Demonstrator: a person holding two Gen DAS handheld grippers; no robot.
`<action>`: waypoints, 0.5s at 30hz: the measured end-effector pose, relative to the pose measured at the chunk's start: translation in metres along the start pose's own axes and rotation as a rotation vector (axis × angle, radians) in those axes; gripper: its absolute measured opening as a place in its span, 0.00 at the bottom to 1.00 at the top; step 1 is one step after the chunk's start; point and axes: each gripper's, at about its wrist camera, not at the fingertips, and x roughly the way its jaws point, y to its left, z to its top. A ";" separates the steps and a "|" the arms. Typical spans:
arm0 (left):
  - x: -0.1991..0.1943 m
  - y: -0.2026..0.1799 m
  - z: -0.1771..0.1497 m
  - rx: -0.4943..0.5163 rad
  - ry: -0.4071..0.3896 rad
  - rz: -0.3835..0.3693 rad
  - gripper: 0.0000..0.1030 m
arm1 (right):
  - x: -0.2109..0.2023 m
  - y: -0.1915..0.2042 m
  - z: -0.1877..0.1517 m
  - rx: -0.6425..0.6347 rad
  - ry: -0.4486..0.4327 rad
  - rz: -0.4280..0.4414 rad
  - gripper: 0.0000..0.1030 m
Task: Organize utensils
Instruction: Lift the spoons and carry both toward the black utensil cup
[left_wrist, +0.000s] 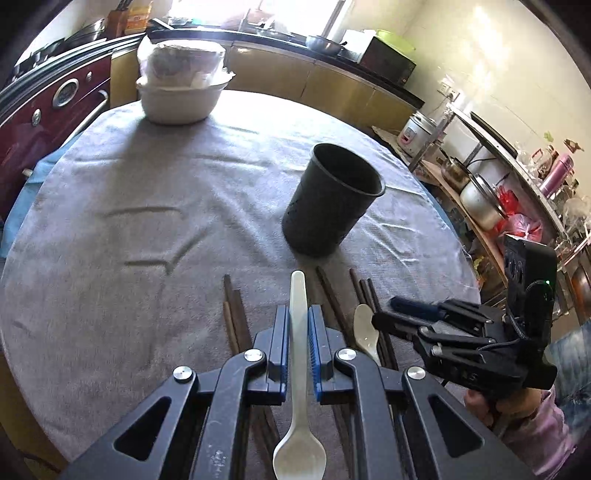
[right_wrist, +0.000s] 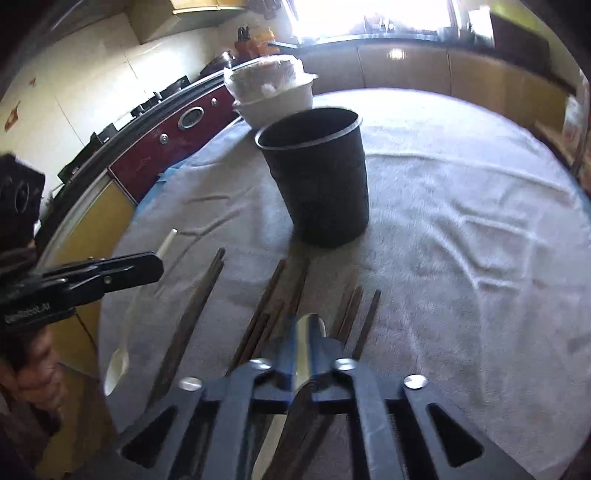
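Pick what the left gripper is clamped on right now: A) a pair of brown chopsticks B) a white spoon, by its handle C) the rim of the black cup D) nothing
B: the left gripper pinches the handle of the white spoon, bowl end toward the camera; the black cup stands untouched beyond.

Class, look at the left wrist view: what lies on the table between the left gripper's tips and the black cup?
Only bare grey cloth; the held white spoon's handle pokes into that stretch from the left gripper, short of the black cup.
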 end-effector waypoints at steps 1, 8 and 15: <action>0.002 0.003 -0.001 -0.014 0.005 0.000 0.10 | 0.000 0.000 0.000 -0.006 -0.005 -0.011 0.62; 0.006 0.012 -0.006 -0.041 0.021 0.000 0.10 | 0.020 0.014 0.001 -0.060 0.006 -0.026 0.33; 0.004 0.015 -0.007 -0.047 0.017 -0.002 0.10 | 0.035 0.022 -0.004 -0.113 0.039 -0.085 0.06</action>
